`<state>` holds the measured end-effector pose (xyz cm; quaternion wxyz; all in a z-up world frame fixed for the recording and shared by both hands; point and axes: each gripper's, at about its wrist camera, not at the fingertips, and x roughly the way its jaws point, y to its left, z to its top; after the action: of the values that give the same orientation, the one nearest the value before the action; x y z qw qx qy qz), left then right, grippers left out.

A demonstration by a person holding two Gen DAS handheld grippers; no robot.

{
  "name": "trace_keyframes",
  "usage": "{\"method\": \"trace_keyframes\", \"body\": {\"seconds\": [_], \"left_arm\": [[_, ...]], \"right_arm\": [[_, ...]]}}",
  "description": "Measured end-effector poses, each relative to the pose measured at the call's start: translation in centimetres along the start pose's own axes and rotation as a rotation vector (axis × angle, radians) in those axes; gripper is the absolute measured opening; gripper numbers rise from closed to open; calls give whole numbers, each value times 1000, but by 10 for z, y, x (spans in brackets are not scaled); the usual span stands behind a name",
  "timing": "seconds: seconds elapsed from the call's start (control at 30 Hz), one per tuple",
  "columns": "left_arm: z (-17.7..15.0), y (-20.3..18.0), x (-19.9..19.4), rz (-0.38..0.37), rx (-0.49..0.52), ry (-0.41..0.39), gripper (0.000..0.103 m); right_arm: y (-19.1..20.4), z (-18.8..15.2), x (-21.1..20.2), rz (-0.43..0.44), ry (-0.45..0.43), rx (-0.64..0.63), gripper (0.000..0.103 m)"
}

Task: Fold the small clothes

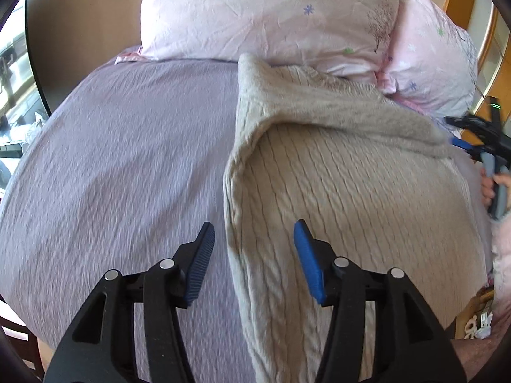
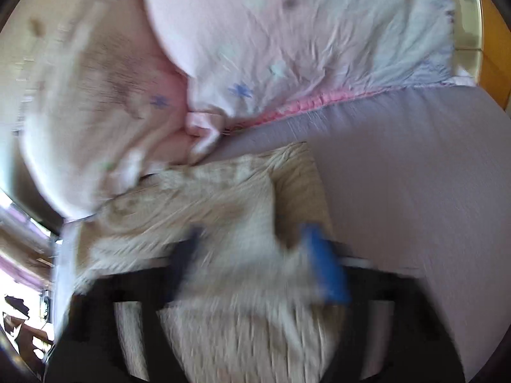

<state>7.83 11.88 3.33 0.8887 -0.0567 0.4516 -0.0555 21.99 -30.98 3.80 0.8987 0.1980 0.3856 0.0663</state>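
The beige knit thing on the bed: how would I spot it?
Find the lilac bedsheet, then the pink floral pillows at its far end. Just below them lies the beige sweater, the only ribbed knit, its top edge folded over.

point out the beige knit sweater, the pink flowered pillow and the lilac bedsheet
beige knit sweater [image 1: 345, 191], left wrist view, ribbed front panel
pink flowered pillow [image 1: 271, 16], left wrist view, middle of its cover
lilac bedsheet [image 1: 127, 146], left wrist view, bare stretch
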Motion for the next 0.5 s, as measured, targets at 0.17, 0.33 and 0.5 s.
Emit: {"method": "trace_keyframes", "body": {"seconds": [0.17,0.33,0.5], "left_arm": [[-23,-1,-6,-58,0,13,53],[-48,-12,-21,-108,5,2,52],[-81,-20,-38,-199,-20,7,19]], "right_arm": [[-26,-60,-51,20,93,5,55],[-57,-126,-78,55,171,47,51],[-52,-189,-94,317,277,23,11]]}}
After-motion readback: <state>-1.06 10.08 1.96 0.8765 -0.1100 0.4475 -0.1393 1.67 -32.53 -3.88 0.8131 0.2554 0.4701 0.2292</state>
